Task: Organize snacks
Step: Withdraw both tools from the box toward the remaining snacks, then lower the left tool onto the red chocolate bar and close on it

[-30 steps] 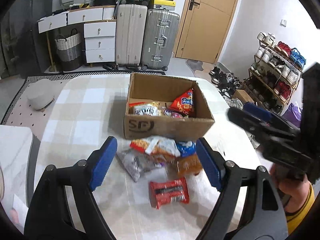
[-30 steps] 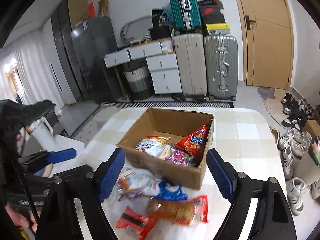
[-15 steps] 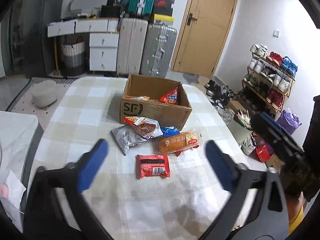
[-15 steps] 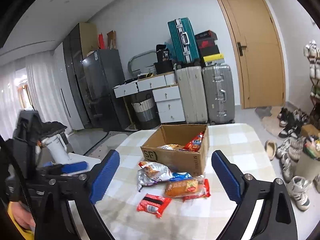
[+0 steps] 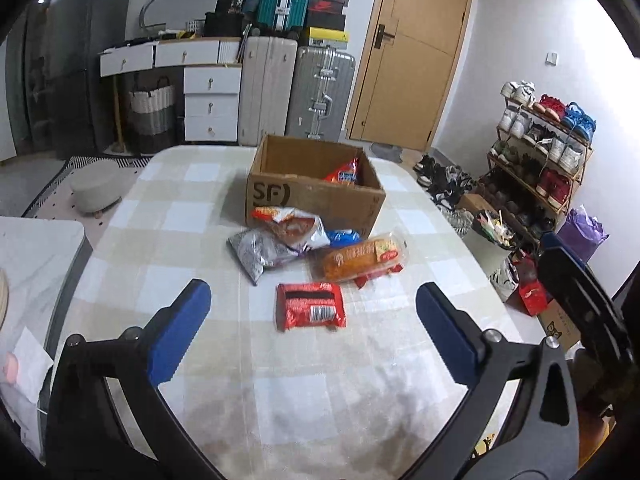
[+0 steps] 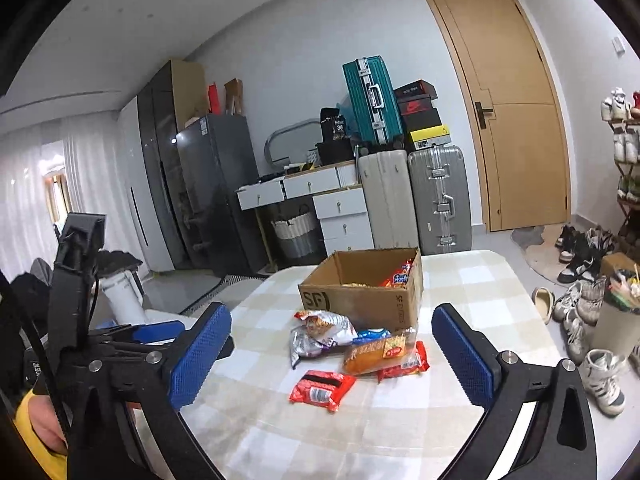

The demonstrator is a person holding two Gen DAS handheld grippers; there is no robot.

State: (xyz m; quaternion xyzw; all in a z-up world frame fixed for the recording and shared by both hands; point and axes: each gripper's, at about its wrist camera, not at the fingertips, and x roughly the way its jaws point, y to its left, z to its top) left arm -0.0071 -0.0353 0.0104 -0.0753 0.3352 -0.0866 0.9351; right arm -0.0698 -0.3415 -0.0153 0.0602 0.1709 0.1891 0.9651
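Note:
An open cardboard box (image 5: 316, 196) (image 6: 360, 300) stands on the checked table (image 5: 168, 240) and holds a red snack bag (image 5: 344, 174). In front of it lie loose snacks: a red packet (image 5: 310, 306) (image 6: 322, 390), an orange bread pack (image 5: 360, 256) (image 6: 372, 354), a silver bag (image 5: 260, 250) and an orange-white bag (image 5: 292, 224). My left gripper (image 5: 312, 340) is open and empty, pulled back over the near table. My right gripper (image 6: 332, 356) is open and empty, well short of the snacks.
Suitcases (image 5: 296, 92), white drawers (image 5: 208, 100) and a door (image 5: 412, 52) stand behind the table. A shoe rack (image 5: 540, 148) stands at the right, a stool (image 5: 96, 192) at the left. The right gripper's body shows at the right edge of the left wrist view (image 5: 576, 304).
Both grippers have pulled back and up from the box and snacks, which now look smaller and farther. The snacks and box have not moved.

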